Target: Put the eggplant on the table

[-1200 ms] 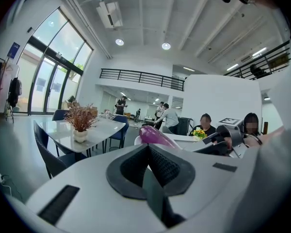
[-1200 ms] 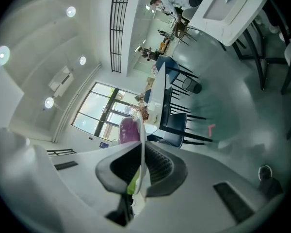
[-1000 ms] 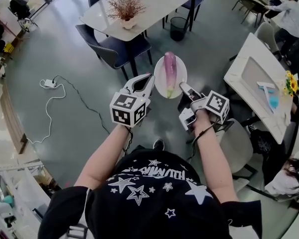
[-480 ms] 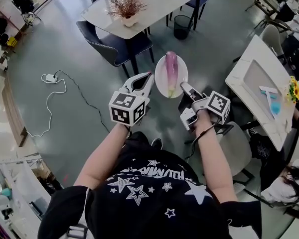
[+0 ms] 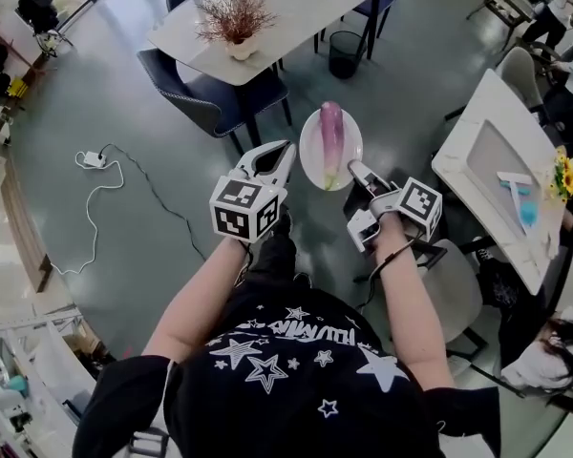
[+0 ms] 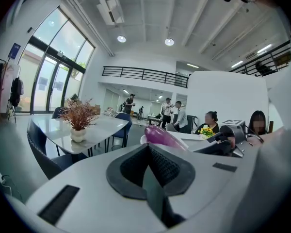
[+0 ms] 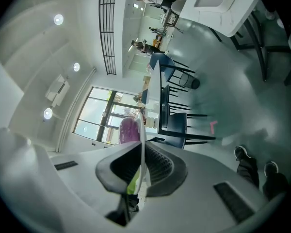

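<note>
A purple eggplant (image 5: 329,138) with a green stem lies on a white plate (image 5: 348,134) held in the air above the grey floor. My right gripper (image 5: 356,172) is shut on the plate's near rim; in the right gripper view the plate (image 7: 142,139) runs edge-on between the pads, with the eggplant (image 7: 129,130) beyond. My left gripper (image 5: 285,151) is shut on nothing, just left of the plate. Over its jaws the left gripper view shows the eggplant (image 6: 163,136). A white table (image 5: 296,8) carrying a dried plant in a vase (image 5: 235,22) stands ahead.
Dark blue chairs (image 5: 210,93) ring the table, with a black bin (image 5: 343,53) beneath it. On the right is a second white table (image 5: 487,175) bearing a tray and flowers. A cable and power strip (image 5: 94,160) lie on the floor at left. People sit and stand at far tables.
Both grippers and the plate keep the same pose. The person's leg has stepped forward under the left gripper, and the room has shifted slightly in view.
</note>
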A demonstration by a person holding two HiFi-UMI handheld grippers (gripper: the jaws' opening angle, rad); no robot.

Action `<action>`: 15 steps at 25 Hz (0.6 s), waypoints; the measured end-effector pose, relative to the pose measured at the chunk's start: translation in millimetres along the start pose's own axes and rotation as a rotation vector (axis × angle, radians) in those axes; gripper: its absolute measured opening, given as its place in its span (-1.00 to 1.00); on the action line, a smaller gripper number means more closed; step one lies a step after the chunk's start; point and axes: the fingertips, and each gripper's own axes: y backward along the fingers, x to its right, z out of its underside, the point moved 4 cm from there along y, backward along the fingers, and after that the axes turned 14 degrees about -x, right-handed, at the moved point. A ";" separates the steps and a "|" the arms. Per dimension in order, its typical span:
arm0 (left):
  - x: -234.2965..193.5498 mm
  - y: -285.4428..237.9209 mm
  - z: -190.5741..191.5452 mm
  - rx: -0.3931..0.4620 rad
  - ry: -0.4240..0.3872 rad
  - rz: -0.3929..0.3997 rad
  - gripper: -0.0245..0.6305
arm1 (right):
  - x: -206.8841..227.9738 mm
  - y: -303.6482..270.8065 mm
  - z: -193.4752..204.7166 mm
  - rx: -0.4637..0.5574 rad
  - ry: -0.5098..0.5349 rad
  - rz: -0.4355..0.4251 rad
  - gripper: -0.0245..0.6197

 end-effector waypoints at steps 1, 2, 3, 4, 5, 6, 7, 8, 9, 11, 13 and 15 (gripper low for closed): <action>-3.4 -5.3 -4.1 0.004 -0.003 0.004 -0.90 | -0.5 -2.5 -6.0 0.006 0.000 0.000 -0.86; -7.3 -10.8 -8.6 0.008 -0.005 0.007 -0.90 | -1.3 -5.6 -12.3 0.011 0.002 -0.001 -0.86; -11.9 -16.6 -13.1 0.012 -0.006 0.011 -0.90 | -2.2 -9.3 -19.0 0.014 0.005 -0.001 -0.86; -16.8 -22.9 -17.6 0.015 -0.004 0.014 -0.90 | -2.8 -13.2 -26.2 0.017 0.008 0.002 -0.86; -22.1 -29.7 -21.9 0.016 0.000 0.018 -0.90 | -3.2 -17.5 -33.8 0.020 0.010 0.007 -0.86; -27.7 -36.6 -26.2 0.016 0.003 0.023 -0.90 | -3.5 -22.3 -41.8 0.024 0.009 0.012 -0.86; -33.6 -43.6 -30.6 0.016 0.006 0.028 -0.90 | -4.2 -27.6 -49.9 0.028 0.007 0.014 -0.86; -39.8 -50.6 -35.3 0.015 0.007 0.032 -0.90 | -5.3 -33.4 -58.0 0.030 0.007 0.014 -0.86; -46.4 -57.5 -40.3 0.014 0.006 0.036 -0.90 | -6.7 -39.8 -66.1 0.031 0.008 0.014 -0.86; -61.0 -71.5 -51.3 0.015 0.006 0.039 -0.90 | -9.5 -53.9 -83.2 0.032 0.011 0.015 -0.86; -75.3 -83.9 -62.7 0.020 0.007 0.042 -0.90 | -12.0 -68.5 -99.5 0.036 0.010 0.015 -0.86; -86.9 -94.2 -73.1 0.024 0.002 0.046 -0.90 | -14.8 -81.3 -112.9 0.040 0.007 0.013 -0.86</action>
